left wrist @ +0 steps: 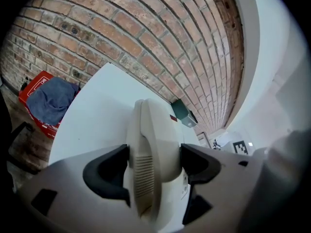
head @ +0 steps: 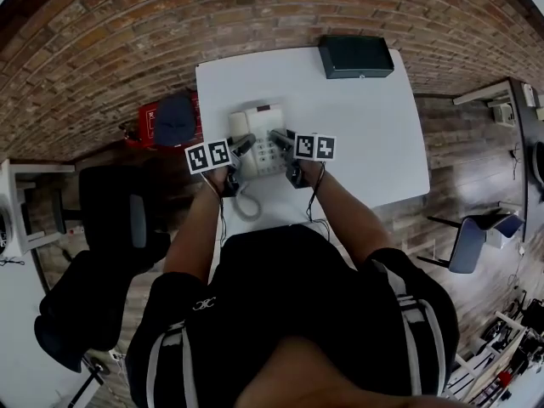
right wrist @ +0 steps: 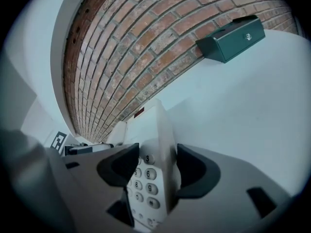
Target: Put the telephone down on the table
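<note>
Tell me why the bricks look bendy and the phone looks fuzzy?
Wide lenses bend straight lines. In the head view the bricks and the table edges bow. In the left gripper view the bricks arc, and the phone, very close to the lens, looks soft. In the right gripper view it is the same, with the nearest keys blurred.

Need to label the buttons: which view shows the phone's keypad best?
Right gripper view: the keypad sits close up, digits readable, partly behind the fingers. Head view shows it small and far. Left gripper view shows mainly the handset.
</note>
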The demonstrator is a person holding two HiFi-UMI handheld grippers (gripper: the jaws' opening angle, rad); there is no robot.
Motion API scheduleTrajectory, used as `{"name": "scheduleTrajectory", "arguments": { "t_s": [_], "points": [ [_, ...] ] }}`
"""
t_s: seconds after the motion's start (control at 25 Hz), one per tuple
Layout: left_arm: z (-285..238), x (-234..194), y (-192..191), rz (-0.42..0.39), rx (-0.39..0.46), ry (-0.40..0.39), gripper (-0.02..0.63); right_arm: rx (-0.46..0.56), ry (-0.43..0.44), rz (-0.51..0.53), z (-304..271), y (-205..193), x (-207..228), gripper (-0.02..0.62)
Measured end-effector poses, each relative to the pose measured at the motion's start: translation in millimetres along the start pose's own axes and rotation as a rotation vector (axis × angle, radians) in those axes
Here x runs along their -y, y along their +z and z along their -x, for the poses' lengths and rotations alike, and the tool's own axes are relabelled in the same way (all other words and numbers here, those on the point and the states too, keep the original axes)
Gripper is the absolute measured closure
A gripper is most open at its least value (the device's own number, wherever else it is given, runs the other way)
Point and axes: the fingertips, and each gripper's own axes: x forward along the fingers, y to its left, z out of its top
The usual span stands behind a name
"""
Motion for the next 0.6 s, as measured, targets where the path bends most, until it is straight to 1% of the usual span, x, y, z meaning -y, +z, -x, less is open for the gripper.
{"name": "scheduleTrajectory", "arguments": {
  "t_s": [0.08,0.16,0.2,0.28,0.32,0.36,0.4,0.48,0.52,0.56,0.6],
  "points": [
    [1,0,2,-0.019,0.029,0.019,0.275,0.013,0.008,-0.008,0,1,-1,0.379],
    [9,0,6,-0.083,0.075,0.091,0.275,0.063,-0.018,0.025,9,5,0,0.379],
    [16,2,10,-0.127,0.111,0.142,0.275,0.108,-0.05,0.064,17,11,0,0.379],
    [37,10,23,-0.211,0.214,0.228,0.275,0.207,-0.111,0.157,36,24,-2,0.38],
    [48,16,29,-0.243,0.269,0.254,0.275,0.25,-0.125,0.197,45,30,-7,0.38],
    [60,23,35,-0.274,0.317,0.27,0.275,0.289,-0.126,0.232,53,35,-14,0.396],
    [71,32,39,-0.309,0.356,0.282,0.299,0.325,-0.12,0.265,61,40,-22,0.446],
    [94,52,46,-0.388,0.425,0.304,0.413,0.395,-0.103,0.327,79,52,-41,0.543],
    [105,63,50,-0.425,0.462,0.317,0.465,0.43,-0.096,0.357,88,59,-53,0.574],
    [116,73,54,-0.455,0.5,0.329,0.51,0.465,-0.09,0.387,98,66,-65,0.585],
    [127,83,59,-0.476,0.537,0.341,0.531,0.5,-0.087,0.421,108,73,-78,0.595]
  ]
}}
